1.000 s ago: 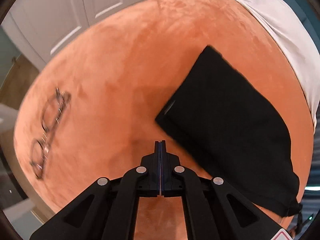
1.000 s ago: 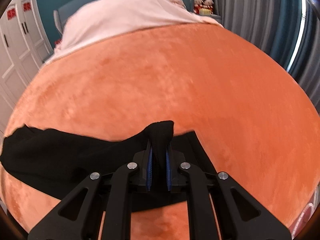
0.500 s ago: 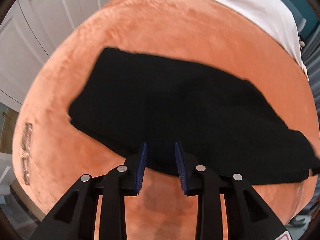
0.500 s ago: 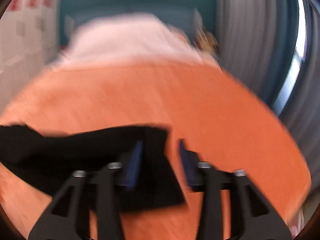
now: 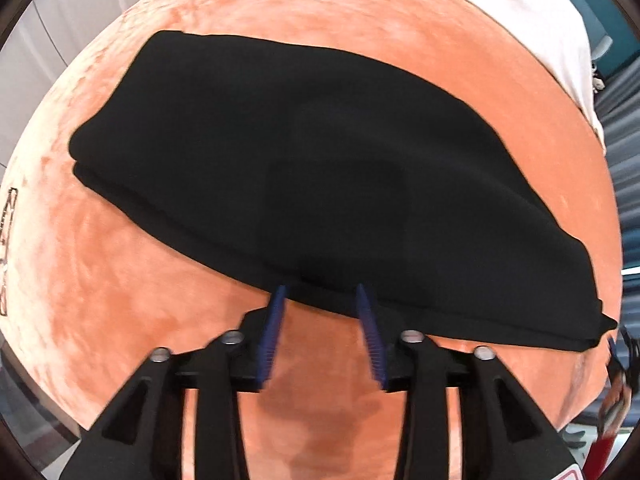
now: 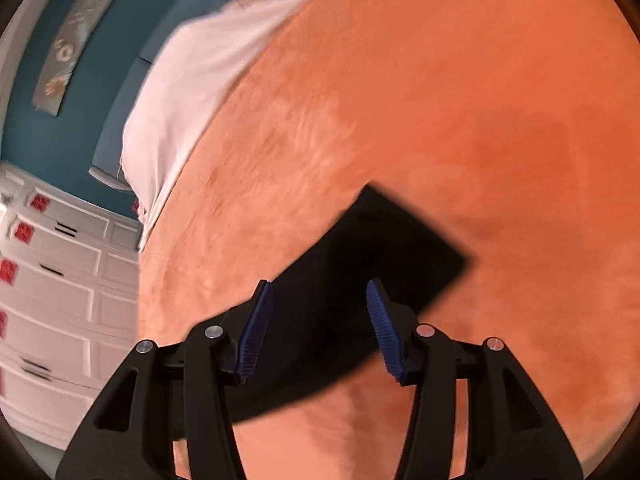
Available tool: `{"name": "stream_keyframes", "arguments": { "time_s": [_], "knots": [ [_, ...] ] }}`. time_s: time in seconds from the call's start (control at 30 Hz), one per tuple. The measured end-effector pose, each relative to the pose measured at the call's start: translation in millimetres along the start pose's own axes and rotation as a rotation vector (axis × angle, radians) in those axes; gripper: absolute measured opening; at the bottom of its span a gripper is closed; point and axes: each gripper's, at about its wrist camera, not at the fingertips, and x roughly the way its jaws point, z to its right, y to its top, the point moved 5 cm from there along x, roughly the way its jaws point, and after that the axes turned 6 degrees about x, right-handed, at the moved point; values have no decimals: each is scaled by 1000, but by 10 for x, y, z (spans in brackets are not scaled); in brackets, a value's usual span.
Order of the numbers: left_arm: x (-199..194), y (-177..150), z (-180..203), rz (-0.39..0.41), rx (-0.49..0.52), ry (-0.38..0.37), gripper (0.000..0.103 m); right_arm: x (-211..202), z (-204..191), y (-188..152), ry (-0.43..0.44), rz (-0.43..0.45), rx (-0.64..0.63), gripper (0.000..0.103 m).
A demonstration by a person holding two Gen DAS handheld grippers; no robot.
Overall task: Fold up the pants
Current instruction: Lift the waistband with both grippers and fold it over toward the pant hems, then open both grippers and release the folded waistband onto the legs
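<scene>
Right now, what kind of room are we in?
Probably a bedroom. The black pants lie on a wide orange blanket with white bedding at the far end, and white drawers stand alongside.

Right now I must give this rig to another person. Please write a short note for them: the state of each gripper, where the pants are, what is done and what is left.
Left gripper: open, jaws just been opening, nothing held; its tips sit at the near edge of the black pants.
Right gripper: open, jaws just been opening; a corner of the pants lies under it, not pinched.
Pants: lying folded, in layers, on the orange blanket.
Done: at least one fold is laid down and released.
Left: judge whether one more fold is needed; if so, take the edge again.
</scene>
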Motion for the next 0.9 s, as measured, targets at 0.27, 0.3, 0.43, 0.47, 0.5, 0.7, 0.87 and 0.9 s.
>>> {"name": "stream_keyframes", "arguments": {
  "time_s": [0.27, 0.3, 0.43, 0.47, 0.5, 0.7, 0.87, 0.9],
  "knots": [
    [-135, 95, -301, 18, -19, 30, 43, -364, -946, 95, 83, 209, -265, 3],
    [-128, 101, -386, 19, -34, 34, 43, -457, -908, 78, 88, 225, -284, 3],
    [53, 156, -738, -19, -133, 22, 43, -31, 77, 136, -115, 113, -133, 4],
    [70, 168, -890, -25, -175, 9, 43, 150, 379, 89, -199, 68, -84, 4],
    [88, 185, -971, -22, -204, -7, 43, 253, 503, 31, -224, 43, -78, 4],
    [73, 394, -1564, 29, -312, 5, 54, 314, 418, 9, -184, 98, -57, 9],
    [26, 597, -2041, 110, -428, -25, 60, 125, 253, -155, -223, 148, -84, 13],
    [73, 630, -2139, 110, -465, -69, 62, -23, 280, -263, -222, 159, -106, 14]
  ]
}}
